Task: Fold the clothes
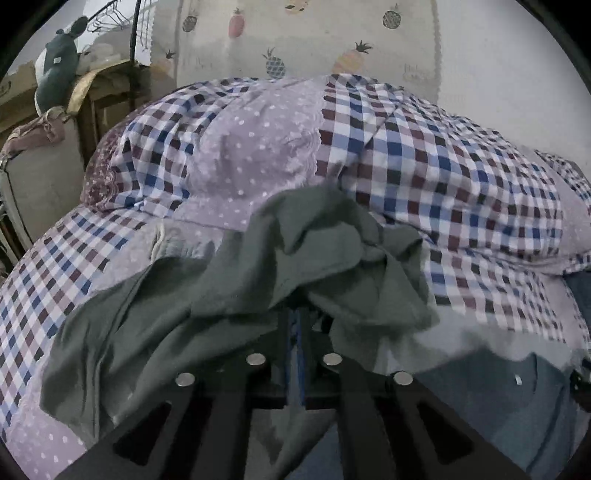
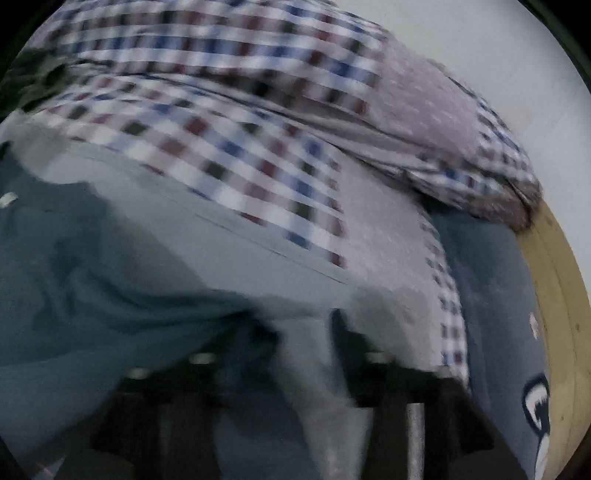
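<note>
left gripper (image 1: pixel 295 325) fingers clamped on crumpled grey-green cotton garment (image 1: pixel 229 280) — lifting it off the checked bedspread (image 1: pixel 443 166) to spread | right gripper (image 2: pixel 299 325) blurred; fingers apart beside teal cloth (image 2: pixel 92 277)

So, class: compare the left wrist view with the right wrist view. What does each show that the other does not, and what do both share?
Only the left wrist view shows the left gripper shut on a crumpled grey-green garment, a pineapple-print curtain, clothes hangers and a dark plush toy.

Only the right wrist view, which is blurred, shows the right gripper open over a pale blue-grey garment, a navy cloth with a white emblem and a wooden edge.

Both show the checked bedding and a teal garment.
</note>
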Motion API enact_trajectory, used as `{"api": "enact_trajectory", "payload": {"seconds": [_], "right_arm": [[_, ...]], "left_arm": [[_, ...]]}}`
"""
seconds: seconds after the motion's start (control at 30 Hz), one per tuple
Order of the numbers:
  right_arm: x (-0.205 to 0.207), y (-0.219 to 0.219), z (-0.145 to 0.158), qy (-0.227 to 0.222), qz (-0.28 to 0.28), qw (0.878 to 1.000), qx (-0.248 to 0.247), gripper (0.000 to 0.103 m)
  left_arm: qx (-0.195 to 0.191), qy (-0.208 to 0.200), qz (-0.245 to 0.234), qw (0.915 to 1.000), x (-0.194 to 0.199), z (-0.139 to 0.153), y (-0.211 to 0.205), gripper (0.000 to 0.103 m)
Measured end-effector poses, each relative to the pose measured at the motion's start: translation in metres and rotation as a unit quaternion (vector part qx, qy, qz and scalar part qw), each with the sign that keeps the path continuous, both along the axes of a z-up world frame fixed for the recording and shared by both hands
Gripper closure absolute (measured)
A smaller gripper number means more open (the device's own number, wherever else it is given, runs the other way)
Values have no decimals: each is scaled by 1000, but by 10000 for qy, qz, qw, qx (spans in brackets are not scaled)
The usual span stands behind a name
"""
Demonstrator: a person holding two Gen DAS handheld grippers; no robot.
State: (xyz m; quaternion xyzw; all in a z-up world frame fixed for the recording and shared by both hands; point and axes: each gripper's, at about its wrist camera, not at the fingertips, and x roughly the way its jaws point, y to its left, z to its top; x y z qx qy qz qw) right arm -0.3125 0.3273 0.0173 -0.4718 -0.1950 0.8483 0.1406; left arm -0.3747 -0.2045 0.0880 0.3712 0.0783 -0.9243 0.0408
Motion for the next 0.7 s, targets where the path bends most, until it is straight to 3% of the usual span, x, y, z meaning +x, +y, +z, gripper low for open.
{"api": "enact_trajectory", "payload": {"seconds": [0.03,0.1,0.2,0.37,0.57,0.7], "right_arm": [[5,8,7,77,-69,9999,-137,36],[25,22,29,306,-115,9981,-527,32],[67,38,66,605,-4,9938,-936,29],[170,60,103,878,146,9886,-1212,24],[307,112,103,821,-488,9787,-1820,24],[418,149,100,1111,-1156,9586,-2355,24]], "left_arm": [[121,30,-49,9999,7,3,-4,85],[325,136,-132,9993,27,12,-14,45],[558,417,-261,9972,69,29,-25,23],[763,449,-476,9949,144,38,-34,19],[900,139,-1020,9906,262,28,-20,19],[981,205,-1468,9841,339,33,1,19]]}}
